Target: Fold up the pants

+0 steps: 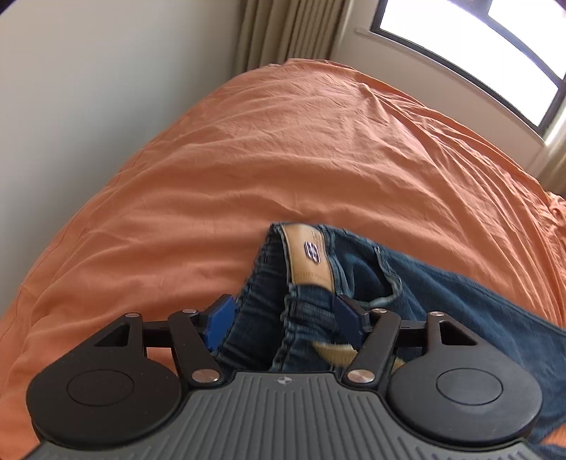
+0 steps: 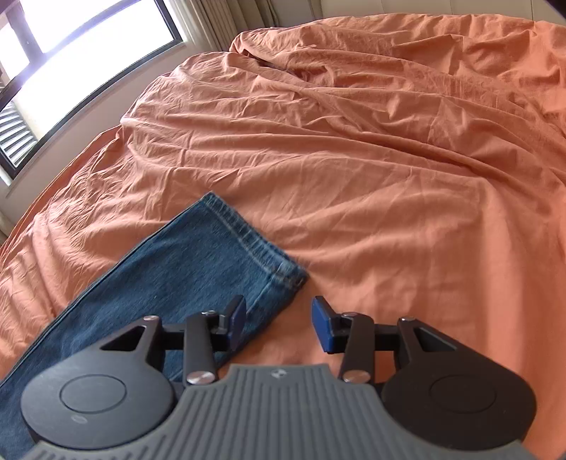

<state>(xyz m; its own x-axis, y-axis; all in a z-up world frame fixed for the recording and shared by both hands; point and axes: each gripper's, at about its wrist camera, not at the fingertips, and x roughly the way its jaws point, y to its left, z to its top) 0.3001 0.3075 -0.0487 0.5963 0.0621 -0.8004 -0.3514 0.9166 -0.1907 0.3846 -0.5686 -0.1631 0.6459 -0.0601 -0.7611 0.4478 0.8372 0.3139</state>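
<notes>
Blue denim pants lie on an orange bedsheet. In the left wrist view the waistband [image 1: 304, 269] with a tan leather patch [image 1: 309, 253] sits bunched between the blue pads of my left gripper [image 1: 283, 318], whose jaws stand wide with the fabric between them, not pinched. The pants run off to the right [image 1: 460, 311]. In the right wrist view a pant leg [image 2: 169, 276] ends at its stitched hem [image 2: 254, 240]. My right gripper [image 2: 279, 322] is open just above the hem's near corner, its left pad over the denim, its right pad over the sheet.
The wrinkled orange sheet [image 1: 283, 148] covers the whole bed and is rumpled into folds at the far side [image 2: 389, 88]. A white wall [image 1: 88, 106] borders the bed on the left. A window [image 1: 477, 42] and beige curtains [image 1: 283, 32] stand behind the bed.
</notes>
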